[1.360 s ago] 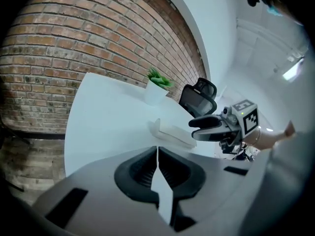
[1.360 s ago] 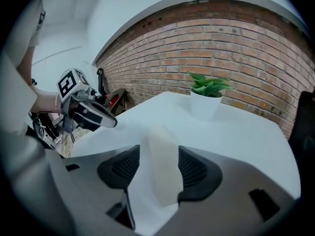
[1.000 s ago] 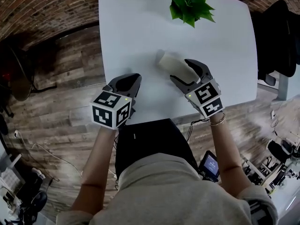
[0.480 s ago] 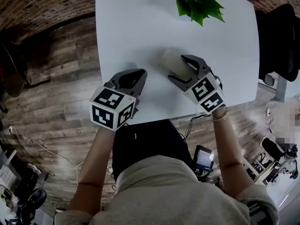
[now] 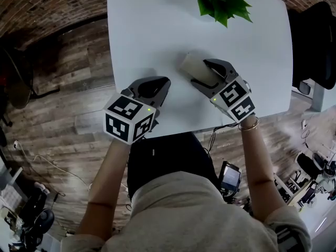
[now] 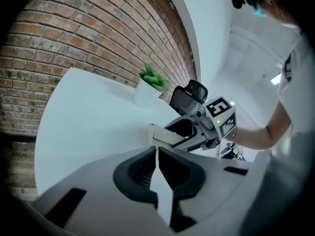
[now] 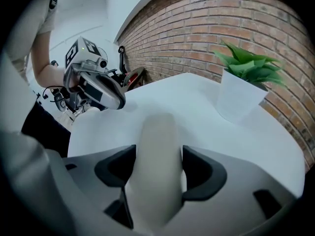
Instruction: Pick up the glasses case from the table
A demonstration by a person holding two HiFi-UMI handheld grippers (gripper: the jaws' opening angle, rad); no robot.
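Note:
A beige glasses case (image 5: 188,65) lies on the white table (image 5: 147,30), right of the middle near the front edge. My right gripper (image 5: 198,73) reaches down over it. Its jaws have just been closing, and in the right gripper view both pads touch the sides of the case (image 7: 157,146), which runs lengthwise between them. My left gripper (image 5: 160,83) is shut with nothing in it, over the table's front edge to the left of the case. The left gripper view shows its joined fingertips (image 6: 156,149) and, beyond them, the case (image 6: 165,137) in the right gripper.
A green plant in a white pot (image 5: 223,1) stands at the far edge of the table, beyond the case. A brick wall (image 7: 236,28) runs behind the table. A dark chair (image 5: 317,41) stands at the right, on the wooden floor (image 5: 58,104).
My left gripper has shifted slightly forward and to the right over the table's front edge. The right gripper has stayed around the case, which still lies on the table.

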